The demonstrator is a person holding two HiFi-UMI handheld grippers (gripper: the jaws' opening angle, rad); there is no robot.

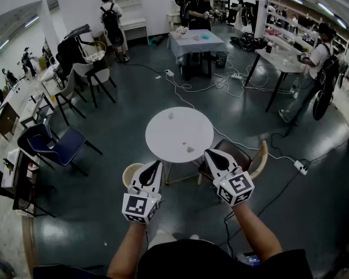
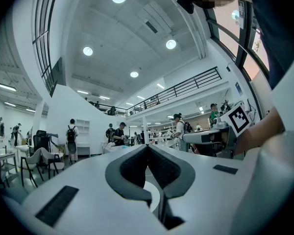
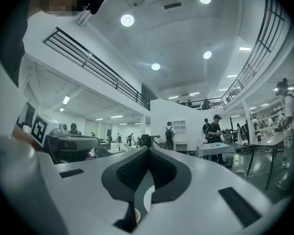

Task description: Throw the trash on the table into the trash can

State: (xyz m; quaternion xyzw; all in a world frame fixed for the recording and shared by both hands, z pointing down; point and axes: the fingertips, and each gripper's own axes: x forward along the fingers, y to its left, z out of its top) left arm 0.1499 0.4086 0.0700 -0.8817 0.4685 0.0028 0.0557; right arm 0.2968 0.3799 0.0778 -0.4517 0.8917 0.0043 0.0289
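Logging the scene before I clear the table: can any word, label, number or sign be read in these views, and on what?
No readable text in any view.
Cube on the left gripper: black-and-white square marker, a pattern, no letters.
Cube on the right gripper: same kind of marker, no letters.
Scraps on the round table: too small to show any print.

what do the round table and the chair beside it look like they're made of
Table: smooth white top with an even, low-sheen finish, probably laminate or painted board; it shows too small to tell which. Its legs look like thin, pale metal. Chair: dark brown seat, maybe faux leather or plastic, with a curved pale back rim that looks like bent wood.
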